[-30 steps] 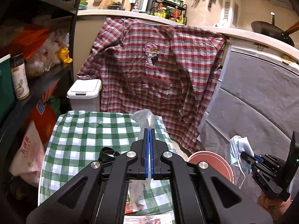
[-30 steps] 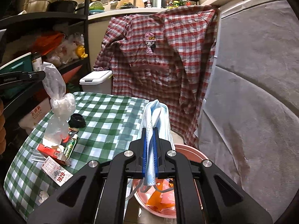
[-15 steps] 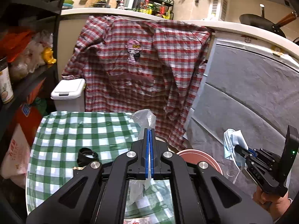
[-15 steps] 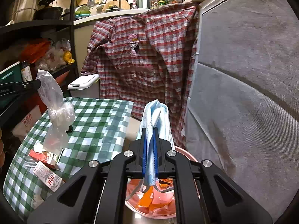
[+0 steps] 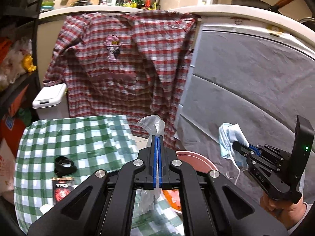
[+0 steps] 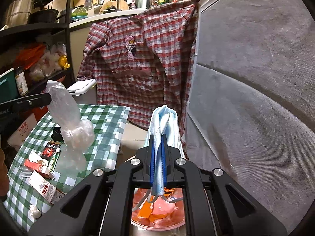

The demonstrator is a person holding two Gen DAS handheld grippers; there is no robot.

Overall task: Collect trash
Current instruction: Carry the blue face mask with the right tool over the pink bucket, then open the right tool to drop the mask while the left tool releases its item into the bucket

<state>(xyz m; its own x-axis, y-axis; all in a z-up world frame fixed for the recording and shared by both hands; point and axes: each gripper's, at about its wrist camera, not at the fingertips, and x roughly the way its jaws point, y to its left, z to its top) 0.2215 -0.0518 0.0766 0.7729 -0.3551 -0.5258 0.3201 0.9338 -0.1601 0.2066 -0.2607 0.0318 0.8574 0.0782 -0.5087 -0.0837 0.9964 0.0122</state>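
Right gripper [image 6: 157, 163]: jaws clamped shut on a blue face mask [image 6: 164, 125]; the mask is bunched above the tips, and its ear loops dangle below. The pink basin [image 6: 157, 212] is seen directly under the tips at 6 o'clock, already holding orange wrappers. Judged: a release here drops the mask straight in; no sideways travel is needed.

Left gripper [image 5: 158, 155]: jaws fully shut on a clear plastic bag [image 5: 152, 125]; a crumpled tuft is seen above the tips and the long body hangs below, long axis roughly vertical. From this gripper the pink basin [image 5: 196, 158] is placed at about 4 o'clock, just beside and below the tips, partly hidden by the linkage. The bag's tail is seen over the checked tablecloth [image 5: 78, 135], near the table edge facing the basin, not yet over the bowl.

Judged: the right hand is the nearer of the two to the drop point, so the mask goes first; the left needs a short shift toward 4 o'clock so the hanging tail clears the rim.

Still on the cloth at 8–9 o'clock of the left gripper: a black ring [image 5: 65, 165] and a small dark packet [image 5: 63, 189]; more boxes [image 6: 42, 186] are seen in the right view. These are left for later picks.
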